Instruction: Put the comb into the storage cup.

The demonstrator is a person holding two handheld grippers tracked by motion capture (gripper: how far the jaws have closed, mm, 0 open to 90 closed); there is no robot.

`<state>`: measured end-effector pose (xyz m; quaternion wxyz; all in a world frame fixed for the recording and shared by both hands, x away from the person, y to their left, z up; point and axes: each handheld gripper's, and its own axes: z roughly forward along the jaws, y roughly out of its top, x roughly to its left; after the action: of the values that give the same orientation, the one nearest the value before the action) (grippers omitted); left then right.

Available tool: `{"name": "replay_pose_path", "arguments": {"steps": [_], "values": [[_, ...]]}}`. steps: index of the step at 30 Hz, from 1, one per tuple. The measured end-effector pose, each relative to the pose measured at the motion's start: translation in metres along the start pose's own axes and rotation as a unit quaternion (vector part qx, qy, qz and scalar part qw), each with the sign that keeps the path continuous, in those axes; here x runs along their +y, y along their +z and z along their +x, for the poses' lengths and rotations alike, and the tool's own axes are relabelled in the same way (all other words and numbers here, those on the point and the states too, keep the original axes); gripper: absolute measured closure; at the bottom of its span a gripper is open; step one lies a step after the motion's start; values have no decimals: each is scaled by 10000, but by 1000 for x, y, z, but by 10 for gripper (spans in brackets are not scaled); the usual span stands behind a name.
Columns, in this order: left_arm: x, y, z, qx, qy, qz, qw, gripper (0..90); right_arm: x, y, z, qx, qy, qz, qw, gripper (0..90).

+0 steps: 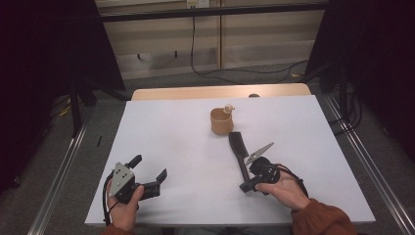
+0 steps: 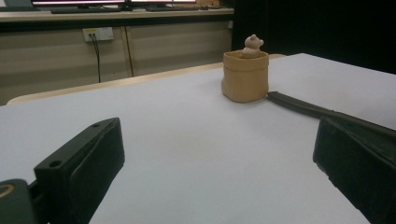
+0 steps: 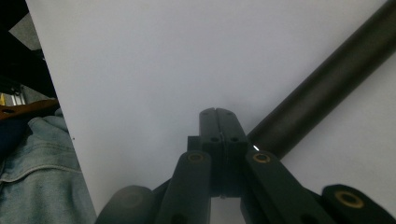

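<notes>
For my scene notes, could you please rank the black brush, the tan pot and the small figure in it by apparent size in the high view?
1. black brush
2. tan pot
3. small figure

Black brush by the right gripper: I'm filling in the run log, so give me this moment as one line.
left gripper: open, empty, low over table | right gripper: shut, empty, beside black brush handle | brush: flat, head near tan cup
</notes>
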<state>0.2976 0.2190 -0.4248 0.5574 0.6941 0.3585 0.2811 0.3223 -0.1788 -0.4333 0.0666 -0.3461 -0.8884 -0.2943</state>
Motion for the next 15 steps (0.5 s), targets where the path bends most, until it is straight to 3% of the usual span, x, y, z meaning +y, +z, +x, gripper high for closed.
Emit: {"name": "replay_pose_path", "arguments": {"steps": [7, 15], "values": [[0, 0, 0, 3, 8, -1, 10000, 21, -6, -5, -3, 51, 86, -95, 9999, 900], [0, 0, 0, -11, -13, -25, 10000, 21, -3, -17, -1, 134, 32, -584, 9982, 874]]}}
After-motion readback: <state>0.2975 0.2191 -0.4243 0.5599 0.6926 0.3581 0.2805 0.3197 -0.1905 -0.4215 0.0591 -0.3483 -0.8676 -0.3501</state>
